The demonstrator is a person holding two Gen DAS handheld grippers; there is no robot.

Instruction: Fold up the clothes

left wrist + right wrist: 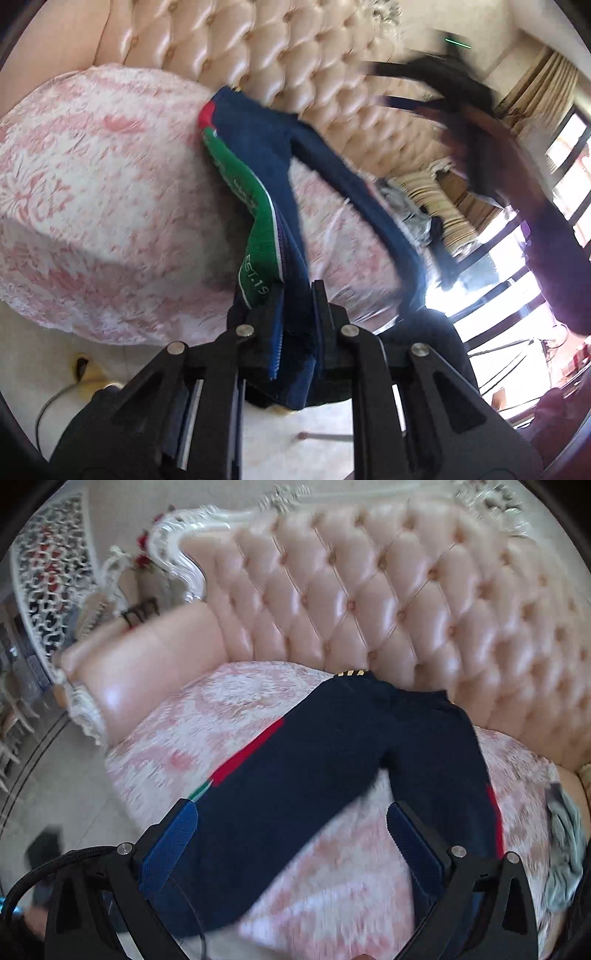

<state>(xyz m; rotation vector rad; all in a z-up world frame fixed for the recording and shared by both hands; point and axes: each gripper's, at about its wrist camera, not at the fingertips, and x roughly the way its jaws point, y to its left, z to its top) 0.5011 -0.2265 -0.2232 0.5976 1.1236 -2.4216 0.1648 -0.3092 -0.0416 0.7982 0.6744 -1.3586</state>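
Nearest the left wrist camera, the left tongs [295, 325] are pinched on a bunched hem of the navy trousers [266, 155], whose green and red side stripe [255, 206] twists up from the jaws toward the tufted sofa back [280, 48]. From there the cloth stretches across the pink patterned seat cover [85, 177]. Seen from the right wrist, the right tongs [291, 823] stand spread wide, one blue pad [170, 845] at the outer edge of a trouser leg [273, 805], the other over the cover between the legs; whether they touch the cloth is unclear. A grey garment [565, 853] lies at the seat's right end.
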